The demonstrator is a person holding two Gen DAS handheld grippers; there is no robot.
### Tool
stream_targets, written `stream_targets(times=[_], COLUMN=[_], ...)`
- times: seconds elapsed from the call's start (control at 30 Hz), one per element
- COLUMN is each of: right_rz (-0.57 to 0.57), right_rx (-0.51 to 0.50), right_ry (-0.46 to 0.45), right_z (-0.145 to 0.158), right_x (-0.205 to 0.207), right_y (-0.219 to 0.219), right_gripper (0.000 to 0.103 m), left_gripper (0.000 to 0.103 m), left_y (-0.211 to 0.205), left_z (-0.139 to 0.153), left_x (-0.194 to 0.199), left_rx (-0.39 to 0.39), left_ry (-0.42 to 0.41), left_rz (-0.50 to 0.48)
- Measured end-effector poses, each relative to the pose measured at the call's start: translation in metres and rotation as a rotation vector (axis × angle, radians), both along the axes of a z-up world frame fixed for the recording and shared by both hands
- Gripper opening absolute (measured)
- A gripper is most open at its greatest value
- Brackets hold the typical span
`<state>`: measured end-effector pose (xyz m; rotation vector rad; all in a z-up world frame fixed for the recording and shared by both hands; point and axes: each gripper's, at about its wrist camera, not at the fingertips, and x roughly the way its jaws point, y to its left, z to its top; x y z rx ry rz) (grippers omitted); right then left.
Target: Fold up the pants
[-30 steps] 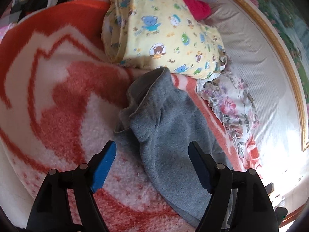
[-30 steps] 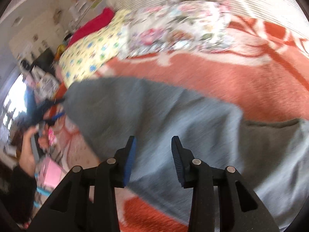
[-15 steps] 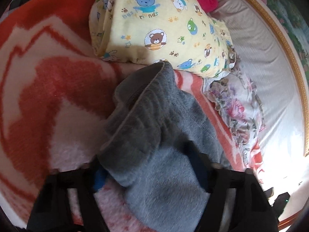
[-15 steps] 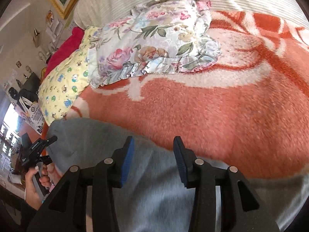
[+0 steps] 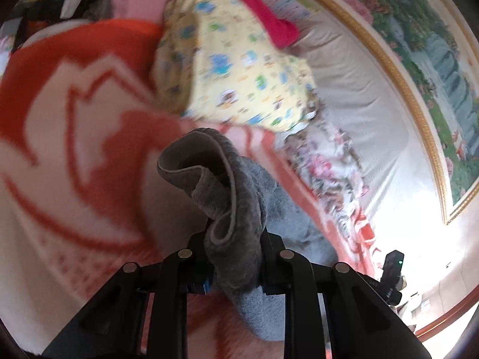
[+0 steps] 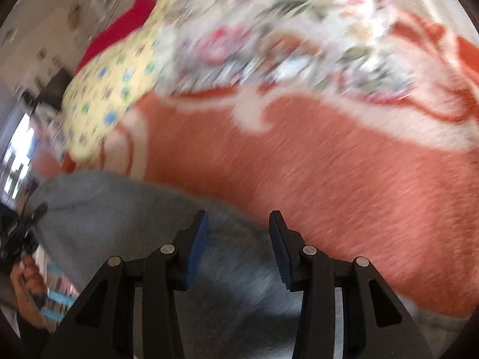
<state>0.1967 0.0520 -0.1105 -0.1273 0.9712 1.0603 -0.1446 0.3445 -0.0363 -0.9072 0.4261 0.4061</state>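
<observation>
The left gripper [image 5: 235, 257] is clamped on the grey pants [image 5: 227, 197] — bunched cloth lifted above the blanket [image 5: 74, 137]. The right gripper [image 6: 238, 248] hovers over the pants, jaws apart.

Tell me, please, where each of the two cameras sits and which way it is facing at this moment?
Left wrist: on the left gripper, looking along its fingers, shut on the grey pants, towards the yellow pillow.
Right wrist: on the right gripper, open above the pants, facing the orange blanket; the person's left hand shows.
Shared: pants, blanket, pillow.
</observation>
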Motion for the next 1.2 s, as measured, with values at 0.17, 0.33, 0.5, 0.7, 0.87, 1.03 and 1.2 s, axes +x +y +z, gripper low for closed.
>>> stream_targets(times=[0.17, 0.33, 0.5, 0.7, 0.87, 1.03, 1.2], right_rz=[0.201, 0.121, 0.040, 0.131, 0.194, 0.119, 0.040], right_rx=[-0.107, -0.033, 0.068, -0.036, -0.044, 0.039, 0.024], right_ry=[-0.090, -0.034, 0.039, 0.087, -0.047, -0.177, -0.225], right_z=[-0.006, 0.009, 0.017, -0.008, 0.007, 0.055, 0.051], right_x=[-0.049, -0.026, 0.010, 0.002, -0.022, -0.010, 0.012], right_y=[0.008, 0.003, 0.026, 0.090, 0.101, 0.105, 0.125], right_gripper=[0.050, 0.050, 0.050, 0.050, 0.013, 0.010, 0.010], left_gripper=[0.022, 0.022, 0.022, 0.023, 0.023, 0.022, 0.023], left_y=[0.007, 0.004, 0.006, 0.006, 0.007, 0.018, 0.049], left_z=[-0.031, -0.031, -0.036, -0.036, -0.011, 0.028, 0.003], left_x=[-0.012, -0.011, -0.012, -0.009, 0.008, 0.041, 0.076], left_rx=[-0.083, -0.046, -0.077, -0.065, 0.021, 0.145, 0.130], left_ry=[0.031, 0.048, 0.040, 0.053, 0.056, 0.030, 0.107], left_rz=[0.020, 0.020, 0.033, 0.034, -0.001, -0.045, -0.047])
